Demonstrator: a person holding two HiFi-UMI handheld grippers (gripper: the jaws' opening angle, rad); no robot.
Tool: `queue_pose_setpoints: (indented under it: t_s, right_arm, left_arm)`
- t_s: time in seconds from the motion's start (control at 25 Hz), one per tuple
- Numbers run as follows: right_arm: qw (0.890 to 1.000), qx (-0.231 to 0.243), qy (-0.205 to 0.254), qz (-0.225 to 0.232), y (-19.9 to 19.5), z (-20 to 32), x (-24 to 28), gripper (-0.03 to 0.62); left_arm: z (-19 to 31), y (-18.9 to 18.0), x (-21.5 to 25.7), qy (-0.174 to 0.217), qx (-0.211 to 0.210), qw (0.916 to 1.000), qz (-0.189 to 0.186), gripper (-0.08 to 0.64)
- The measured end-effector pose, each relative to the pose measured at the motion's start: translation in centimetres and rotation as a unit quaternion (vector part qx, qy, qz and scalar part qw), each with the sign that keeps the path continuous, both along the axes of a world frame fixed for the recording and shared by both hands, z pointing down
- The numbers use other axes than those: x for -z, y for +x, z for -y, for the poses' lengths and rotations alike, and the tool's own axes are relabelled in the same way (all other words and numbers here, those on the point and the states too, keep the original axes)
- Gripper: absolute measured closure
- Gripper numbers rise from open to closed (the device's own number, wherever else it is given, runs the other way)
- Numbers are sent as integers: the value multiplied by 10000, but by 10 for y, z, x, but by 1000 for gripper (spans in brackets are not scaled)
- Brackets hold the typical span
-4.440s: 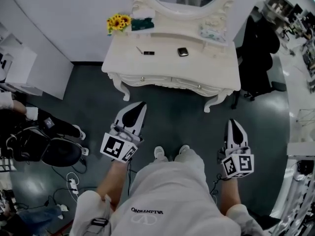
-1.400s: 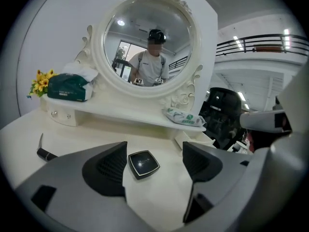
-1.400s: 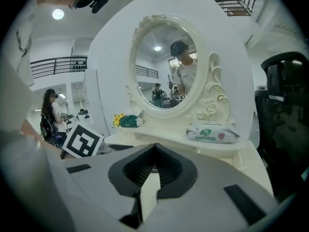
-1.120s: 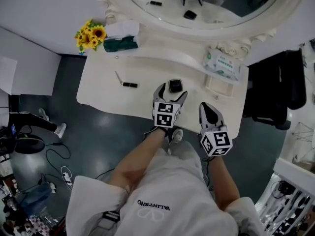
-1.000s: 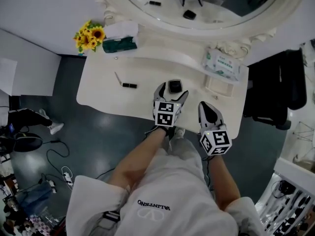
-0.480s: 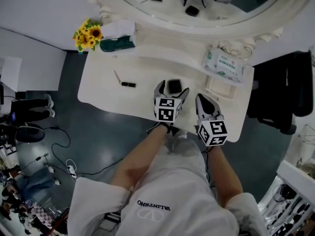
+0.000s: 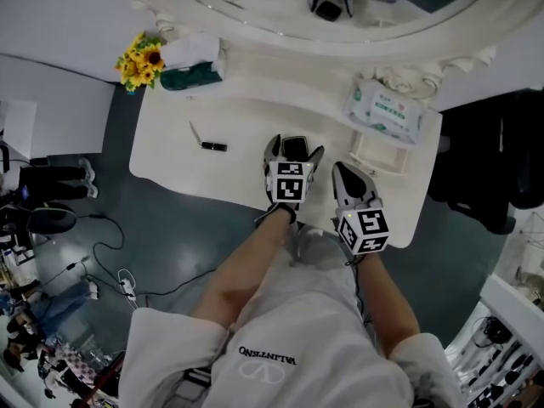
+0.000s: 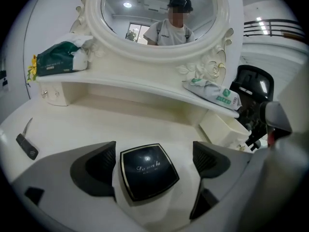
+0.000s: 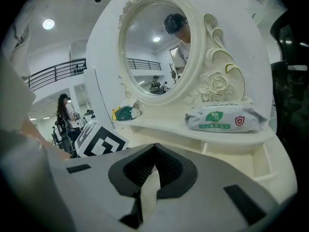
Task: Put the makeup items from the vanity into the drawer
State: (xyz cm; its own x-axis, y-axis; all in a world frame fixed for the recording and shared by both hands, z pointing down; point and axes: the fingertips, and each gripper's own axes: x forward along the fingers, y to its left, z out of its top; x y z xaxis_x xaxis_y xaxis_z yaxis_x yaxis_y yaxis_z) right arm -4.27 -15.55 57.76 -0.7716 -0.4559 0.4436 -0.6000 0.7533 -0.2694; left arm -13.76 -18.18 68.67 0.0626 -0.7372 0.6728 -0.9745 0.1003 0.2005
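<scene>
Cream-white vanity (image 7: 170, 147) with a big oval mirror (image 8: 154, 18), seen from above, dark grey floor around it. The makeup is all out on the tabletop.

The black square compact (image 8: 148, 170) with the thin gold edge lies flat around the middle of the top. The left gripper (image 7: 294, 150) is right over it with its jaws spread wide. They've just been opening, and the compact sits between them on the wood. From the left gripper view, neither pad seems to be pressing on it, and there's a gap on both sides.

The right gripper (image 7: 345, 175) is at about 4 o'clock from the left one, near the front edge. Its jaws are closed together with nothing between them.

Other stuff, going from the compact in the head view:
- 9 o'clock, well apart: a small black tube (image 7: 213, 146) with a thin pale stick (image 7: 195, 132) just beside it. I can't tell exactly what either one is.
- 10 o'clock, on the raised shelf: sunflowers (image 7: 140, 60) next to a green tissue pack (image 7: 191, 66).
- 2 o'clock, same shelf: a white pack of wipes (image 7: 384, 113), with a little open box (image 8: 219, 124) under that end of the shelf.
</scene>
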Motion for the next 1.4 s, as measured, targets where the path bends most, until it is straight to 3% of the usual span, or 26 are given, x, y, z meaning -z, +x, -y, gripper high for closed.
queue_pose_setpoints:
  t_s: [0.68,0.88,1.04,1.4]
  right_arm:
    - [9999,69,-133,40,13,-2,-6,580]
    - [9999,-12,-136,36,21,-1,-6,580]
    - [9999,-51,-119,27,26,-2,-5,580]
    - [10000,-80,-53,14,40,-6,-1,581]
  left_arm:
    - [-2,4,-18,-306,-112,9956,878,94]
    - [-3,5,-18,-296,-129,9951,935,115]
    - [-4,9,-15,-237,-170,9947,990,179]
    - [-10,10,-13,-249,-222,9942,1027,201]
